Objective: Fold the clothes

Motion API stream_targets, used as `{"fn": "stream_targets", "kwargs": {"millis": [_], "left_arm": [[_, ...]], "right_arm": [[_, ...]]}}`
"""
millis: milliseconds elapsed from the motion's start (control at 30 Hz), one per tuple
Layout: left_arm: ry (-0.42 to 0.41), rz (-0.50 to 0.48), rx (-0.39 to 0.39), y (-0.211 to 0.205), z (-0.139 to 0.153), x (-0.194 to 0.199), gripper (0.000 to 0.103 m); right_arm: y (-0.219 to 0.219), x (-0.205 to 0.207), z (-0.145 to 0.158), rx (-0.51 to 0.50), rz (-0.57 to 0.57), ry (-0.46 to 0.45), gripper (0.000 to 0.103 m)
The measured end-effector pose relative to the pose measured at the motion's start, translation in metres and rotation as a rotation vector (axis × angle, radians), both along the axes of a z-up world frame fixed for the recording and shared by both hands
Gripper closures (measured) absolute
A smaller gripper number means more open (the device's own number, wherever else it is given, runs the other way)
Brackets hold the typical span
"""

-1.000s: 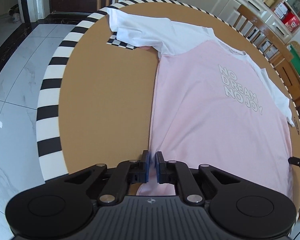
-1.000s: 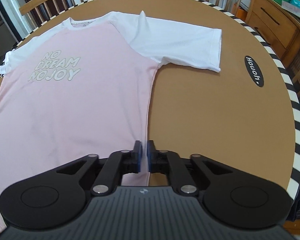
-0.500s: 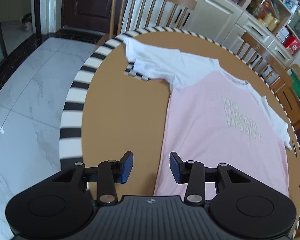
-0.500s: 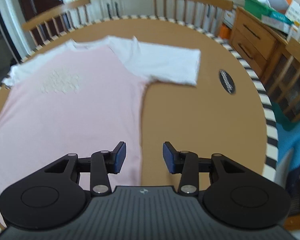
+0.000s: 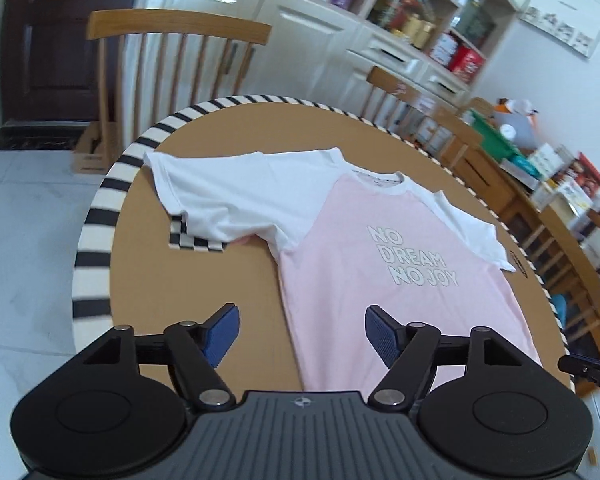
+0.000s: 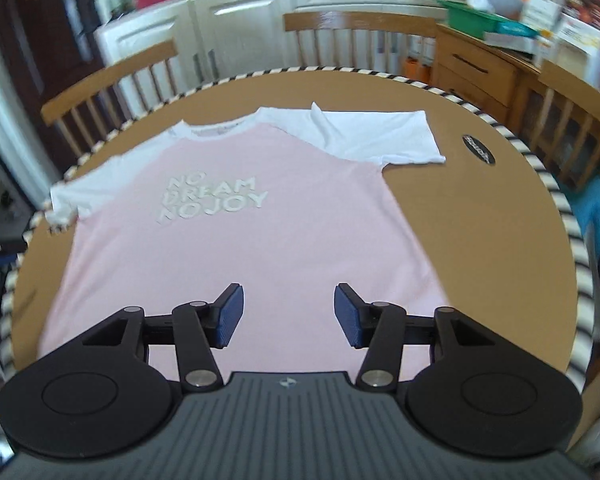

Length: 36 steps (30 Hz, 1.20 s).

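Note:
A pink T-shirt (image 5: 384,280) with white sleeves and the print "NO DREAM NO JOY" lies flat, face up, on a round brown table (image 5: 204,280). It also shows in the right wrist view (image 6: 240,240). My left gripper (image 5: 302,330) is open and empty, raised above the shirt's lower left side edge. My right gripper (image 6: 288,314) is open and empty, raised above the shirt's lower middle. The left sleeve (image 5: 220,196) and the right sleeve (image 6: 376,136) lie spread out.
The table has a black-and-white striped rim (image 5: 96,224). A striped patch (image 5: 196,242) lies under the left sleeve. A black oval label (image 6: 478,149) sits on the table at the right. Wooden chairs (image 6: 360,36) ring the table; cabinets and shelves stand behind.
Both grippers were shut on the shirt's bottom edge a second ago. Both have opened, let go and risen back away from the shirt. The shirt lies flat.

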<state>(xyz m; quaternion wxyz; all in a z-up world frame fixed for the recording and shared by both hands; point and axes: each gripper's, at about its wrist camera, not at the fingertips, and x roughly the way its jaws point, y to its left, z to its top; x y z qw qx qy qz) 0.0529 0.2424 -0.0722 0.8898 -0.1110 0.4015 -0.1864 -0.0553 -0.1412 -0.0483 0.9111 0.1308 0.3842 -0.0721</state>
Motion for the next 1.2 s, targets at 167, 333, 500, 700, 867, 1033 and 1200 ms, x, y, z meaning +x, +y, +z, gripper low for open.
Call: {"fn": "stream_targets", "kwargs": {"millis": [167,333,500,700,867,1033,1200], "left_arm": [[-0.032,-0.117,0.003,0.049,0.01,0.024,0.033],[-0.022,-0.198,0.008,0.075,0.013,0.059,0.032],[-0.002,-0.276,0.065,0.083,0.0,0.109,0.032],[-0.002,-0.469,0.19,0.065,-0.007,0.18,0.034],[0.047,-0.604,0.249,0.057,-0.017,0.232,0.036],[0.074,-0.752,0.296,0.052,-0.03,0.269,0.036],[0.196,-0.951,0.269,0.047,-0.049,0.298,0.037]], "right_arm": [[0.077,-0.005,-0.008,0.207,-0.158,-0.066,0.061],[0.134,0.015,-0.016,0.346,-0.154,-0.088,0.061],[0.176,0.045,-0.025,0.41,-0.114,-0.093,0.061],[0.209,0.103,-0.04,0.449,-0.093,-0.079,0.068],[0.234,0.153,-0.064,0.475,-0.119,0.015,0.074],[0.254,0.177,-0.075,0.439,-0.181,0.057,0.074],[0.273,0.19,-0.083,0.457,-0.34,0.032,0.071]]}}
